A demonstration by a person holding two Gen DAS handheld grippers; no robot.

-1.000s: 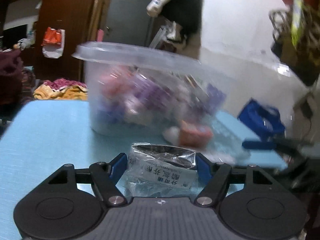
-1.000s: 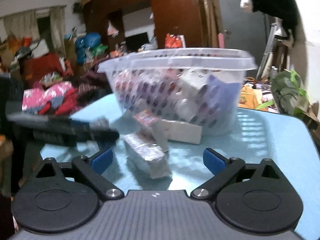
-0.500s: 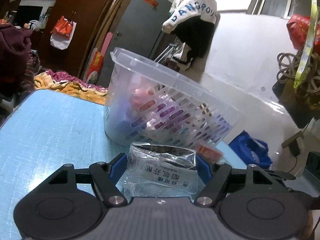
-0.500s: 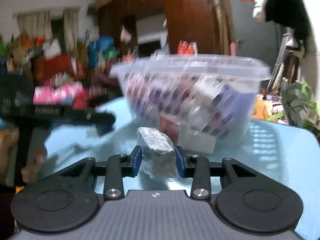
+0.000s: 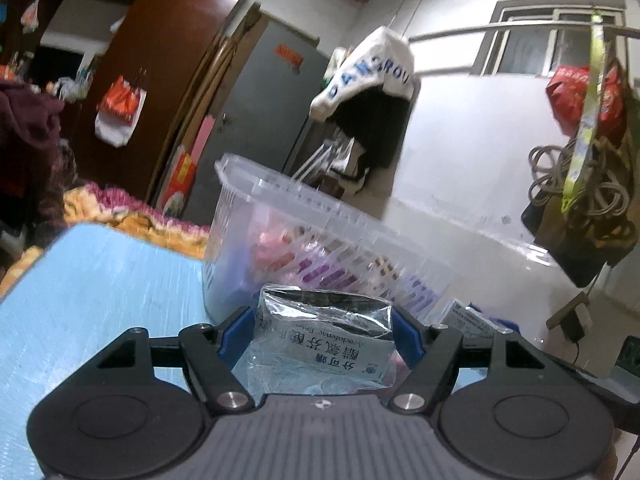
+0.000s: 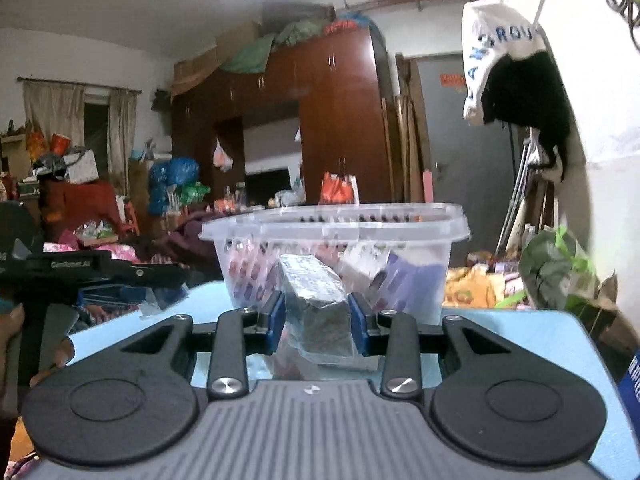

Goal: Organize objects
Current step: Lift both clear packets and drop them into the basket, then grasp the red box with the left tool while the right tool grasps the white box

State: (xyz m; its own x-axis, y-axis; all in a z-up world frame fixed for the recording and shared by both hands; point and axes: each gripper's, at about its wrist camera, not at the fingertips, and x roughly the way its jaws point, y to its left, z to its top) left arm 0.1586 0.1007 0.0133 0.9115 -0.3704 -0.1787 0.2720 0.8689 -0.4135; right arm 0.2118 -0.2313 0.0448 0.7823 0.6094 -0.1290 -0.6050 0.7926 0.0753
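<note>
We are gripping a wrapped packet in our left gripper and a wrapped box in our right gripper, its jaws just having closed, both facing the basket.

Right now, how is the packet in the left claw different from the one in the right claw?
The left claw holds a flat packet, printed face up, jaws wide. The right claw, just closed, pinches a narrower, blockier packet end-on. Both are clear-wrapped and face the plastic basket.

Bright ceiling glare, blurred fisheye edges
</note>
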